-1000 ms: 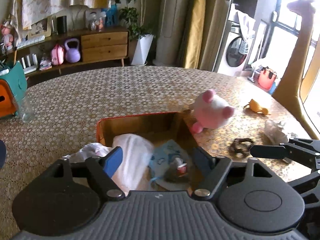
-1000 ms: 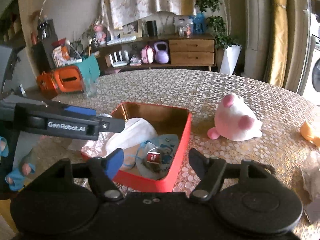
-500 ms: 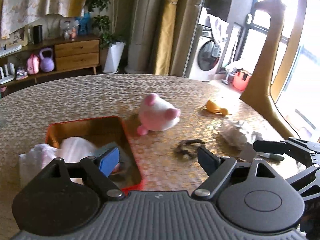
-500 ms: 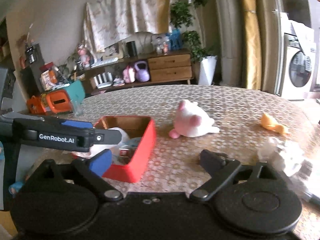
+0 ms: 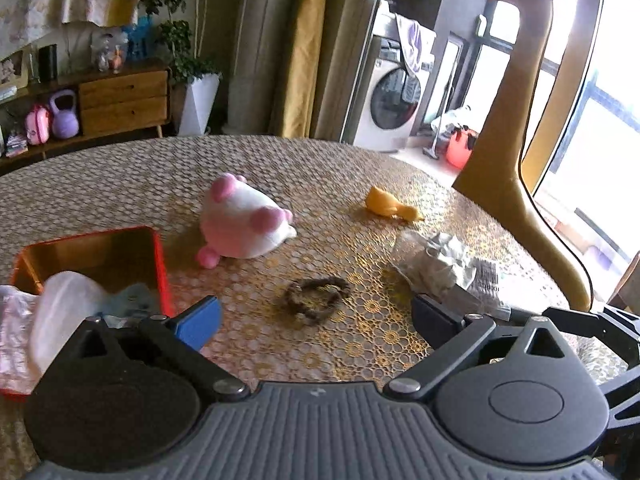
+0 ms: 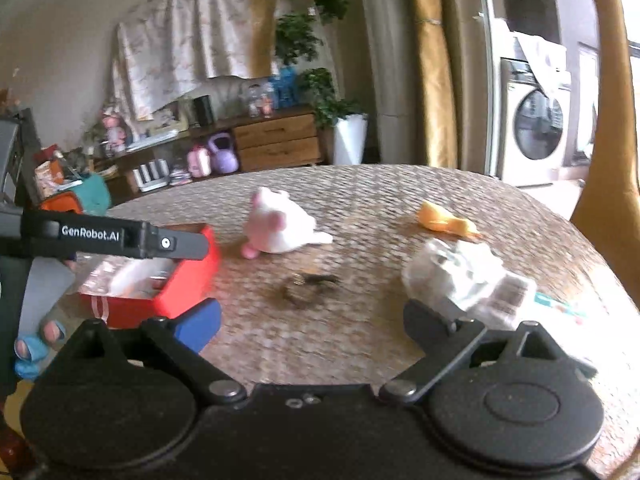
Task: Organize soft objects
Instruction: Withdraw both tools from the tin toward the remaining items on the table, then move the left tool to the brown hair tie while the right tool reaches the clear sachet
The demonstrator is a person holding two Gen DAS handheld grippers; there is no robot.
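A red box (image 5: 162,264) at the left holds white cloth (image 5: 60,308) and a pale blue item; it also shows in the right wrist view (image 6: 188,284). A pink and white plush toy (image 5: 240,224) (image 6: 280,224) lies on the table beside the box. A dark hair band (image 5: 316,300) (image 6: 308,286) lies in front of both grippers. A crumpled white bag (image 5: 436,264) (image 6: 460,272) and a yellow toy (image 5: 388,204) (image 6: 444,218) lie to the right. My left gripper (image 5: 316,322) is open and empty. My right gripper (image 6: 312,320) is open and empty.
The round table (image 5: 120,188) has a gold patterned cover. A tall giraffe figure (image 5: 516,120) stands by the table's right edge. A wooden sideboard (image 5: 120,100) and a washing machine (image 5: 396,108) stand behind. A pen (image 6: 560,304) lies at the right.
Both grippers have swung right, from over the red box towards the hair band and the crumpled bag. The box now sits at the left of both views. Both stay open.
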